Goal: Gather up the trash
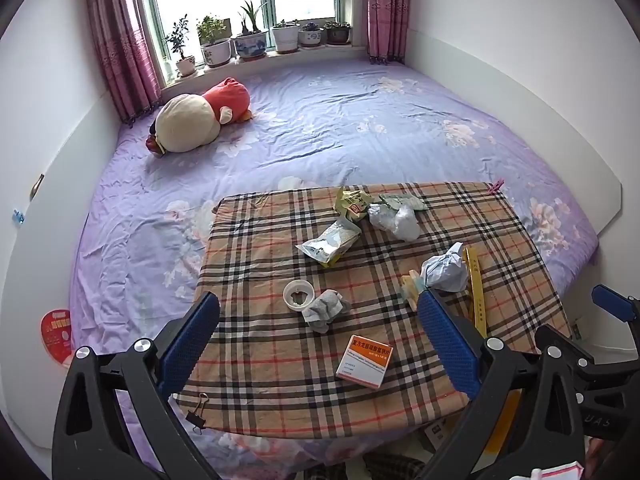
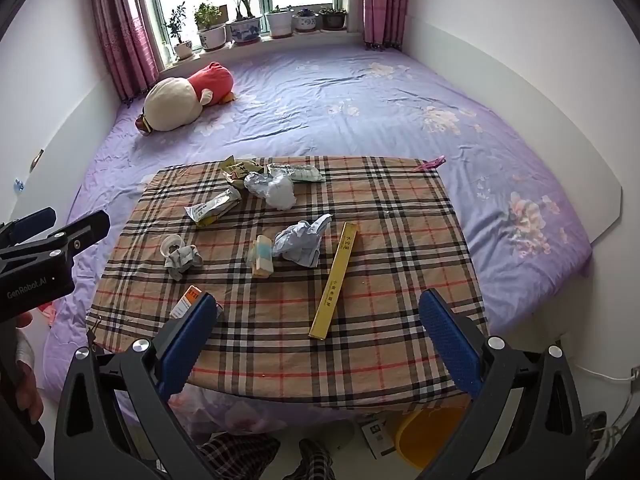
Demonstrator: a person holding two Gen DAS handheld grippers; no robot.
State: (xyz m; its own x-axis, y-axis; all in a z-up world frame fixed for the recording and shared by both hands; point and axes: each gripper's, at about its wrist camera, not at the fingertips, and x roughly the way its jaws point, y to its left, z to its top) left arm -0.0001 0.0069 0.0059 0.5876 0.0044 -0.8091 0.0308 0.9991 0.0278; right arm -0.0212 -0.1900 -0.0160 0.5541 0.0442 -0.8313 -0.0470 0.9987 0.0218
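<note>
Both grippers, left gripper [image 1: 318,334] and right gripper [image 2: 318,330], gaping, nothing held; I'd pinch the crumpled paper [image 2: 300,242] mid-wad, probably light and squashy

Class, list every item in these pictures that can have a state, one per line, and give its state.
Left gripper: open, empty.
Right gripper: open, empty.
Orange-and-white medicine box: closed, lying flat.
Crumpled pale-blue paper: balled up.
Silver foil pouch: torn open, flattened.
Long yellow box: lying flat.
</note>
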